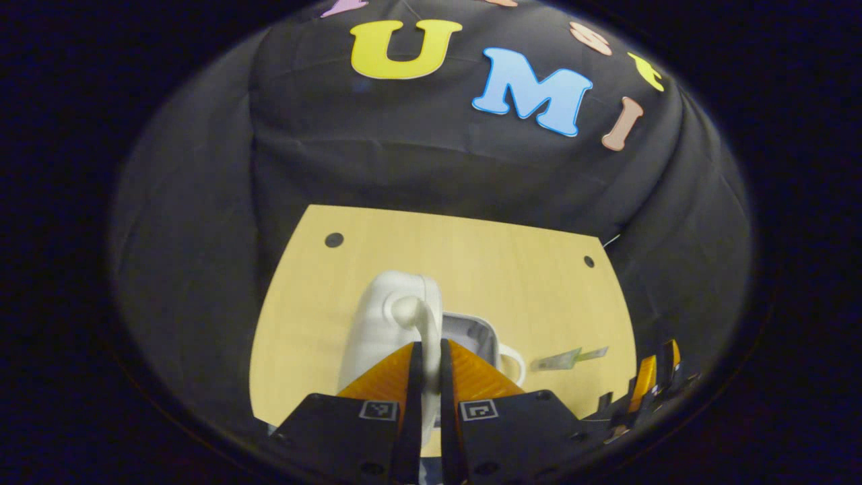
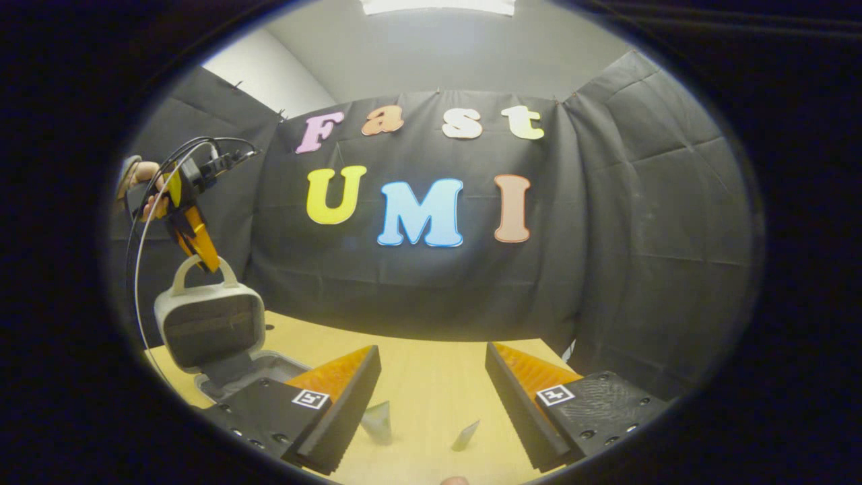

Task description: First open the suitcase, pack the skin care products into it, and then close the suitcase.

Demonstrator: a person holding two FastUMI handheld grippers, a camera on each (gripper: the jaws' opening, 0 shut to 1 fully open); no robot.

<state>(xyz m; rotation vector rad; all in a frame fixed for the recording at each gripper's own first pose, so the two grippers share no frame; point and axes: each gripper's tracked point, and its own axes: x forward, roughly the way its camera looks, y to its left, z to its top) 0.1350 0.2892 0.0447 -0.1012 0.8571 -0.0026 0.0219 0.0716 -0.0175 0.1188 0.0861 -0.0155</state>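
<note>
Left gripper (image 1: 427,364) jaws narrow, pinched on the pale looped handle (image 1: 424,320) of the small white hard-shell suitcase (image 1: 394,316), holding its lid raised so the tray is open for packing. Right gripper (image 2: 431,397) jaws wide, empty, two small skincare sachets (image 2: 465,436) lying between and just ahead on the light wooden table (image 2: 431,364), likely next pick.

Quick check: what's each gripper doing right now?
Left gripper: closed on the suitcase handle, holding the lid up.
Right gripper: open, holding nothing, above the table.
</note>
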